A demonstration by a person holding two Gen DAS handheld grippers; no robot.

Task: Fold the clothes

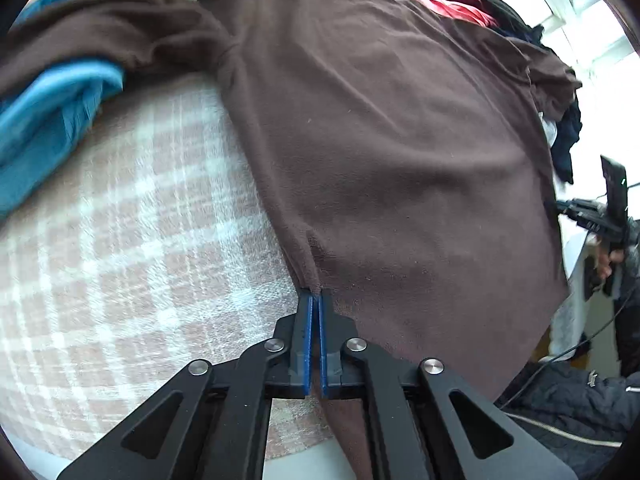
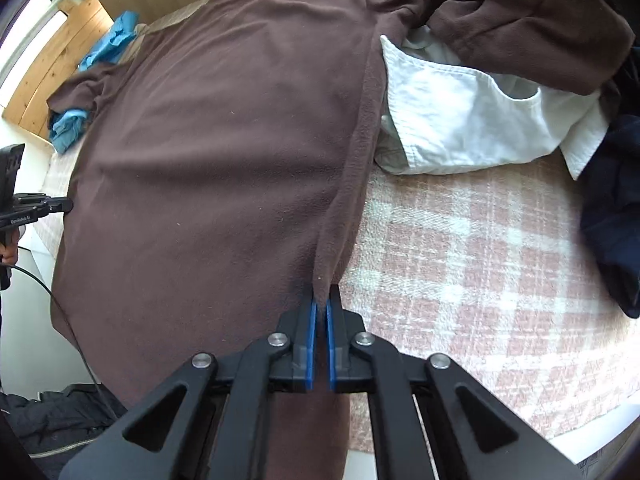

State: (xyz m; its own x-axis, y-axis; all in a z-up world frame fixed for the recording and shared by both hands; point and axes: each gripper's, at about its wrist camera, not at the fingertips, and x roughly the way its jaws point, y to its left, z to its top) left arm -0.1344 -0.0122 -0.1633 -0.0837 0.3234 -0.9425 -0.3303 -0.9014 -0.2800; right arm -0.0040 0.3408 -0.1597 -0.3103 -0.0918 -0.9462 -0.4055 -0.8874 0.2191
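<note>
Pink-and-white checked bedding (image 1: 132, 216) carries a brown fleece top (image 1: 380, 128) spread flat, seen from the left wrist, where the left gripper (image 1: 316, 300) has its jaws clamped on the hem's left corner beside blue clothing (image 1: 44, 128). From the right wrist, the right gripper (image 2: 322, 300) pinches the opposite hem corner, near a white garment (image 2: 472, 120).

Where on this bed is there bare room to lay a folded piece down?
Two bare patches of the plaid blanket: right of the brown fleece top, below the white garment; and left of the top, below the blue garment. The far right corner is crowded with piled clothes.
</note>
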